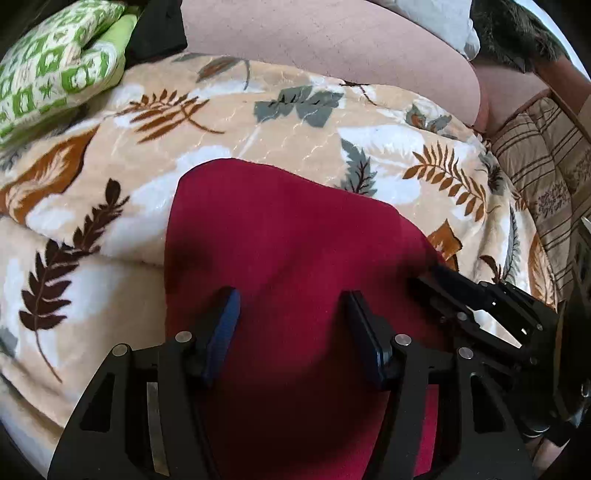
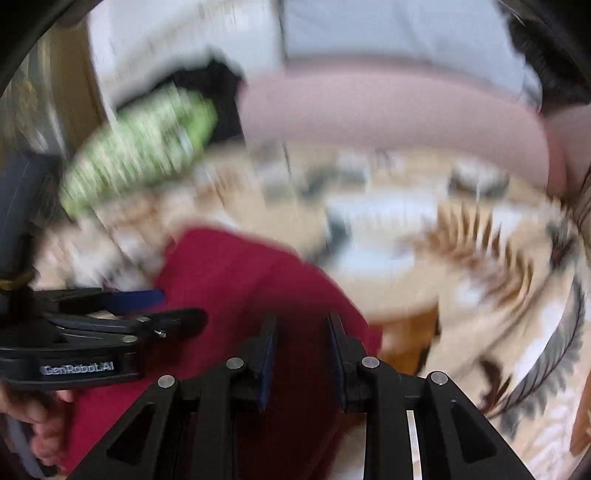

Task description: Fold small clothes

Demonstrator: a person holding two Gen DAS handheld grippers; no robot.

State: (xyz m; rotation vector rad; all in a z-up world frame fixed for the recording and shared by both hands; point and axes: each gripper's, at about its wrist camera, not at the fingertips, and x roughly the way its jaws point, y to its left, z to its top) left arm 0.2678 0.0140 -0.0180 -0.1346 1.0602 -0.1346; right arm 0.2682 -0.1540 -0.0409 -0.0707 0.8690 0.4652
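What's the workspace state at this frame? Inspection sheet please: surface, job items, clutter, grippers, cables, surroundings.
Surface: leaf-print fleece blanket, rumpled, spread over a soft seat.
Job's things: one dark red garment lying flat on the blanket, far edge rounded; how far it is folded cannot be told.
Clutter: green-and-white patterned pillow at far left; black fabric item beside it.
Grippers: left gripper open, above the garment, nothing between its fingers. Right gripper open with a narrower gap, over the garment's right edge; right wrist view is motion-blurred.
Cables: nothing seen.
Surroundings: pink backrest cushion behind the blanket; striped cushion at right.
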